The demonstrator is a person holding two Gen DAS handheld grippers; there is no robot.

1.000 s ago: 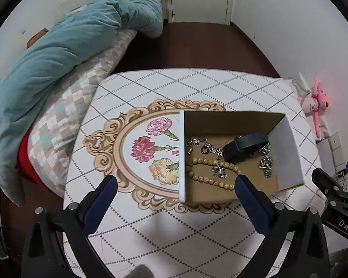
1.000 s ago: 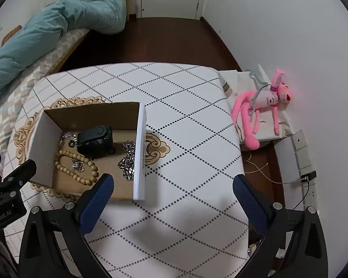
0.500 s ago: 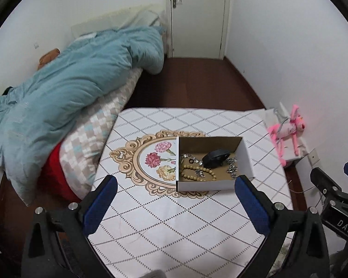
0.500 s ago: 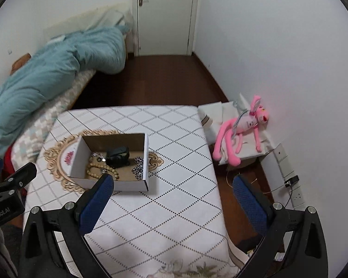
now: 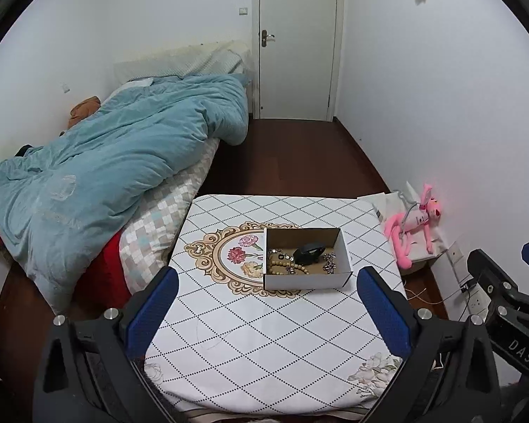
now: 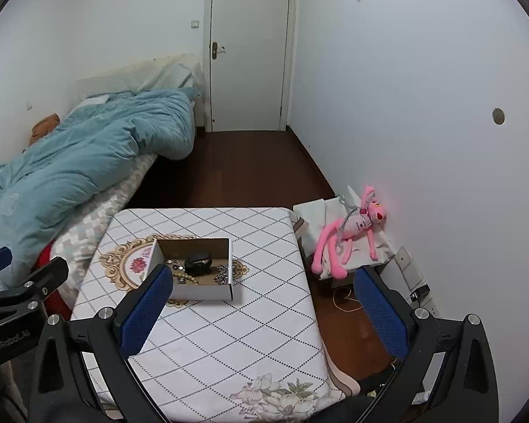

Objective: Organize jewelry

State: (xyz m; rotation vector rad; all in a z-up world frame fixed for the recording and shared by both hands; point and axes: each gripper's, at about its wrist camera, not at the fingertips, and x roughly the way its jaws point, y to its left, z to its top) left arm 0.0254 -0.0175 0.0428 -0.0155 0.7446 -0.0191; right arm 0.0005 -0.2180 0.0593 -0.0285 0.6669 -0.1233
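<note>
Jewelry (image 5: 297,260) fills the box (image 5: 306,279); both tongs (left (image 5: 268,312), right (image 6: 264,308)) hover level, spread wide, empty.

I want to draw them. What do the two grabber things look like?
Each gripper, left and right, has a black frame with silver bolts and two flat blue pads on its fingers. White lettering marks their sides: "DAS" on the right one, seen from the left camera, and "GenRobot.AI" on the left one. No sleeves or cables show.
</note>
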